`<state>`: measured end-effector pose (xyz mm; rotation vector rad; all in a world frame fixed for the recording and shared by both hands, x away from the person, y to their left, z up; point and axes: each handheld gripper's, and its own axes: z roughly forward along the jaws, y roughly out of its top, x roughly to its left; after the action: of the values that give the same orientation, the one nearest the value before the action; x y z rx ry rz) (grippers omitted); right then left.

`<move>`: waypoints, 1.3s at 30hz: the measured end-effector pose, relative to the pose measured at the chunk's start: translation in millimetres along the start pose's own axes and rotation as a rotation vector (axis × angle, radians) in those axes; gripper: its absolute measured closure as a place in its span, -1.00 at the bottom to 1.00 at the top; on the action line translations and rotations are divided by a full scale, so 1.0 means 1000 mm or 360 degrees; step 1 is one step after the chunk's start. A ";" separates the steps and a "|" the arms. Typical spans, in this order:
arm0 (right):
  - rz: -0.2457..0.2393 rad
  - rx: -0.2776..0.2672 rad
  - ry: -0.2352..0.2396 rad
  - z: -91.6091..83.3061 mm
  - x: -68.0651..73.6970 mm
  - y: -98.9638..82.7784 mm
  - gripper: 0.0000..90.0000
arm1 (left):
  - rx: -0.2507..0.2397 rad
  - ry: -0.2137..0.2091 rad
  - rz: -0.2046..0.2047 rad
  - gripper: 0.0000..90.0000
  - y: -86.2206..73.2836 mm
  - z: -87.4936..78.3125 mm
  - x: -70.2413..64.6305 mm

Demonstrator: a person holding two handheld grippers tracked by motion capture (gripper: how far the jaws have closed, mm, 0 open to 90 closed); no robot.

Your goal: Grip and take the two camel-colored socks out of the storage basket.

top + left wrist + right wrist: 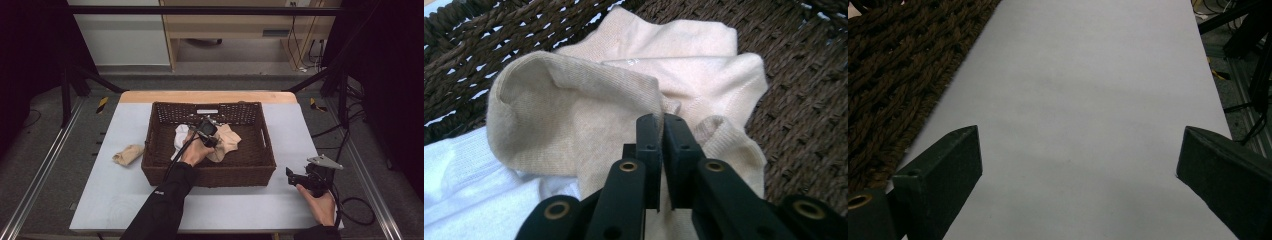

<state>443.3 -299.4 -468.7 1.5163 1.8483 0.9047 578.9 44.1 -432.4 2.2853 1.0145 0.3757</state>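
Note:
A brown wicker basket (207, 172) stands on the table and holds a beige sock (229, 140) and a white sock (180, 136). My left gripper (215, 142) reaches into the basket. In the left gripper view its jaws (662, 122) are shut together on a fold of the beige sock (574, 125), with the white sock (469, 185) beside it at lower left. My right gripper (291, 176) rests over the table right of the basket. Its jaws (1078, 165) are open and hold nothing.
Another beige sock (128, 154) lies bunched on the grey table (240, 205) left of the basket. The basket wall (893, 75) runs along the left of the right gripper view. Rails and cables lie beyond the table's right edge.

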 end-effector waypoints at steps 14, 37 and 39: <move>0.0004 -0.0007 0.0000 -0.001 -0.001 0.000 -0.90 | -0.0153 0.0004 -0.0006 0.98 0.002 -0.015 -0.001; -0.0004 0.0006 0.0004 0.000 0.000 0.000 -0.90 | 0.0055 0.0003 0.0164 0.47 -0.006 0.010 -0.002; -0.0002 0.0006 0.0005 0.000 0.000 0.000 -0.90 | 0.0078 0.0002 0.0157 0.66 -0.006 0.009 -0.002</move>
<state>442.9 -299.1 -468.5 1.5167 1.8540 0.9040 578.6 42.5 -442.8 2.3854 0.9229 0.3975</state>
